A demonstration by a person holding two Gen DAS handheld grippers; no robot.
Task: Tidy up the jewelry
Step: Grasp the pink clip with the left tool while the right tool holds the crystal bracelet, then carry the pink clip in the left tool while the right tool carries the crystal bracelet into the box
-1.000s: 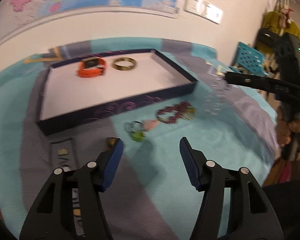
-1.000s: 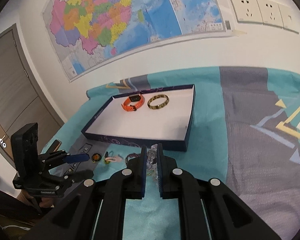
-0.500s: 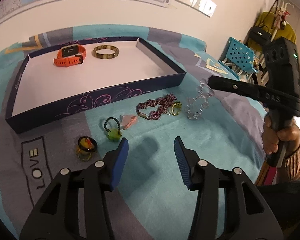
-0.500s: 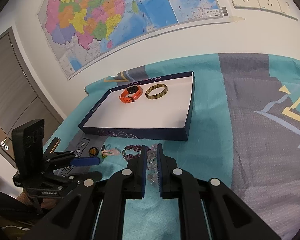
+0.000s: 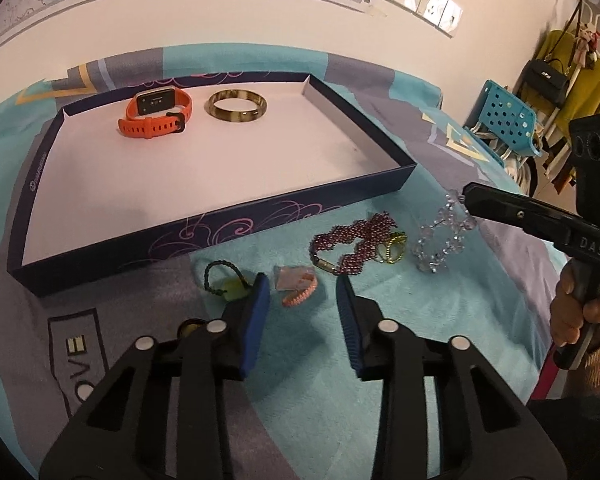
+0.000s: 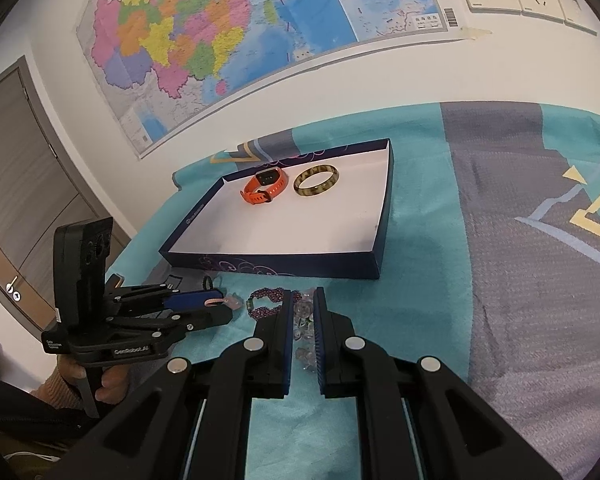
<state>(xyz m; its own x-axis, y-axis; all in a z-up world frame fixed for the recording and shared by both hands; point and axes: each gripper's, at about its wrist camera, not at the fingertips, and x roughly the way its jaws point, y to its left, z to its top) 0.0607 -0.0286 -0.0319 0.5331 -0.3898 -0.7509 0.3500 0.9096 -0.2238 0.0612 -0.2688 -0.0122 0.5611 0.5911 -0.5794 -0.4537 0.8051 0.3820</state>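
My left gripper hovers low over the teal cloth, its jaws closing, still apart. A small pink woven bracelet lies between its blue fingertips, untouched as far as I can see. My right gripper is shut on a clear bead bracelet, which dangles from its tips down to the cloth. A purple bead bracelet, a gold ring and a green charm on a dark cord lie nearby. Behind them a dark blue tray holds an orange watch and a brown bangle.
A small dark-and-yellow ring peeks out behind my left finger. A blue perforated basket and hanging bags stand at the far right. A person's hand grips the right handle. The wall with a map bounds the bed behind.
My left gripper has moved forward and down onto the pink bracelet while its jaws narrowed. The right gripper has kept still, shut on the clear bracelet.
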